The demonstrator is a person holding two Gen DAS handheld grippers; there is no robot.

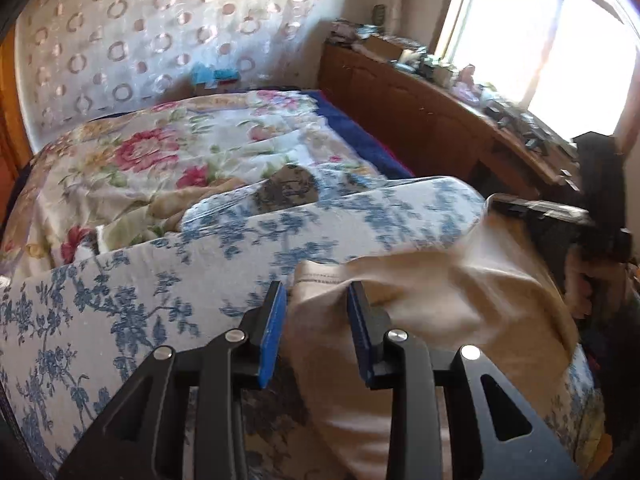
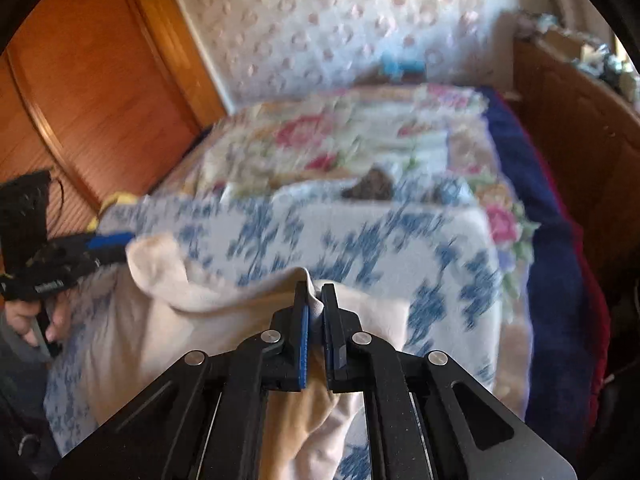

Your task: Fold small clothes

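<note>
Two grippers worked one cream garment (image 1: 432, 304) that lay across a blue-flowered cushion (image 1: 168, 280) at the near end of the bed (image 1: 168, 148).

Furthest left in our right wrist view stood a wooden wardrobe door (image 2: 92, 92). Below it we saw a person's hand (image 2: 38, 320) gripping the handle of the left gripper (image 1: 316, 300), whose tip met the raised left corner of the cloth. From the left wrist view, its blue-padded fingers (image 1: 276, 332) stood partly apart with a bunched edge of the garment between them; we could not tell whether the pads pressed on it.

Moving right, the cream cloth (image 2: 208, 304) draped from that corner over the cushion's front edge and hung down below. At the middle of the right wrist view the right gripper (image 2: 316, 296) had its fingers (image 2: 330, 320) drawn together, pinching a thin fold of the garment between the pads.

Beyond the cushion the flowered bedspread (image 2: 360, 132) ran back to a pale dotted wall (image 2: 320, 24). A dark blue blanket (image 2: 548, 248) edged the bed's right side. Furthest right, a cluttered wooden cabinet (image 1: 424, 120) stood under a bright window (image 1: 536, 40).
</note>
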